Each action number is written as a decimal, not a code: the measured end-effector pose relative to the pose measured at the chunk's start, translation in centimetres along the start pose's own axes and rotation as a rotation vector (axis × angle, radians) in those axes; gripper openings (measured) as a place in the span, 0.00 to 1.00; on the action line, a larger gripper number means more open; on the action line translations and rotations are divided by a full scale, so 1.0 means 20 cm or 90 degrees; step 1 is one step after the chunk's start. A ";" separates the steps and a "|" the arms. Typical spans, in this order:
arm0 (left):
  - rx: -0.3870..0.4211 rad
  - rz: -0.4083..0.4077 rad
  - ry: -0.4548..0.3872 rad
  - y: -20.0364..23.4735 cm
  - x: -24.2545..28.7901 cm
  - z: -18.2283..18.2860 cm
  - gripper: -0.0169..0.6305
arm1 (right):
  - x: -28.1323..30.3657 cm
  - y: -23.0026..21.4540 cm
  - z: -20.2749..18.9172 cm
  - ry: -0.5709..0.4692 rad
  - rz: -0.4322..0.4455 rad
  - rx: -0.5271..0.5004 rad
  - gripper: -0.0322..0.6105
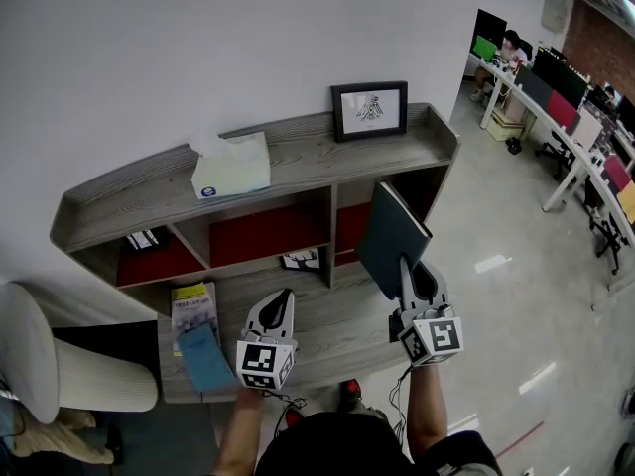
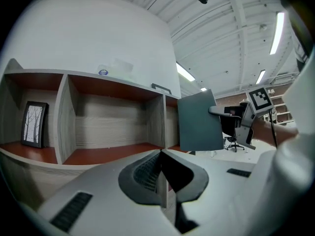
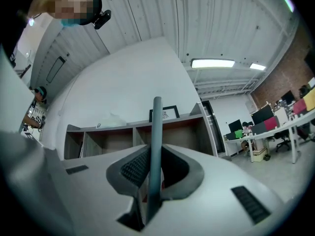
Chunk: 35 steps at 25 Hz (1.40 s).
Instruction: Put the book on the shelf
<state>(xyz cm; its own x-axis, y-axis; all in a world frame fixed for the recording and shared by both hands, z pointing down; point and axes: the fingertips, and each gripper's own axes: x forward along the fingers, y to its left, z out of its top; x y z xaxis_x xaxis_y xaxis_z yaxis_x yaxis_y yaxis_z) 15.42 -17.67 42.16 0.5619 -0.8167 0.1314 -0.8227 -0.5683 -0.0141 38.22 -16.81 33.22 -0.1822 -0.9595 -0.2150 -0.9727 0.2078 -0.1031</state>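
Observation:
A thin dark teal book point(image 1: 392, 241) stands upright in the air in front of the right-hand compartment of the grey wooden shelf point(image 1: 327, 157). My right gripper point(image 1: 417, 271) is shut on its lower edge. In the right gripper view the book point(image 3: 156, 146) runs edge-on up between the pads of the right gripper point(image 3: 152, 173). My left gripper point(image 1: 283, 296) hangs over the shelf's lower board, left of the book, shut and empty. The left gripper view shows its jaws point(image 2: 160, 173) meeting, with the book point(image 2: 199, 122) to the right before the red-backed compartments.
A tissue box point(image 1: 231, 167) and a framed picture point(image 1: 369, 110) sit on the shelf top. A small frame point(image 2: 33, 124) stands in a compartment. Two books point(image 1: 194, 310) lie on the lower board at left. Office desks with monitors point(image 1: 566, 117) fill the right.

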 end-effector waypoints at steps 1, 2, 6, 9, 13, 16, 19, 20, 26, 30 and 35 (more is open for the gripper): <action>0.001 0.004 0.001 0.00 0.02 0.00 0.04 | 0.02 -0.01 -0.01 0.001 0.005 0.001 0.16; 0.002 0.009 0.002 -0.01 0.03 0.00 0.04 | 0.04 -0.03 -0.03 0.002 0.010 0.003 0.16; 0.002 0.030 0.005 0.00 0.07 0.00 0.04 | 0.12 -0.05 -0.06 0.006 0.034 0.014 0.16; -0.002 0.046 0.007 0.01 0.10 0.00 0.04 | 0.17 -0.08 -0.10 0.008 0.047 0.017 0.16; -0.005 0.068 0.012 0.02 0.11 -0.01 0.04 | 0.24 -0.09 -0.14 0.017 0.059 0.021 0.16; -0.007 0.083 0.015 0.04 0.12 -0.02 0.04 | 0.28 -0.10 -0.17 0.017 0.069 0.022 0.16; -0.007 0.096 0.019 0.06 0.13 -0.03 0.04 | 0.33 -0.09 -0.18 0.017 0.082 0.020 0.16; -0.006 0.100 0.019 0.07 0.13 -0.03 0.04 | 0.35 -0.09 -0.18 0.017 0.085 0.023 0.16; -0.004 0.119 0.019 0.11 0.14 -0.02 0.04 | 0.43 -0.07 -0.20 0.017 0.104 0.030 0.16; -0.005 0.131 0.020 0.14 0.14 -0.03 0.04 | 0.48 -0.05 -0.23 0.019 0.112 0.035 0.16; -0.006 0.144 0.021 0.19 0.14 -0.03 0.04 | 0.54 -0.03 -0.24 0.020 0.124 0.034 0.16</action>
<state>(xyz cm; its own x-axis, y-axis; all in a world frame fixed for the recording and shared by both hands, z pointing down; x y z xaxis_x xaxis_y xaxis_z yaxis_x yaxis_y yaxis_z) 13.93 -22.04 43.11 0.3600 -0.9194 0.1584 -0.9283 -0.3699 -0.0372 36.09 -28.25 35.67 -0.3710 -0.9057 -0.2053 -0.9099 0.3987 -0.1147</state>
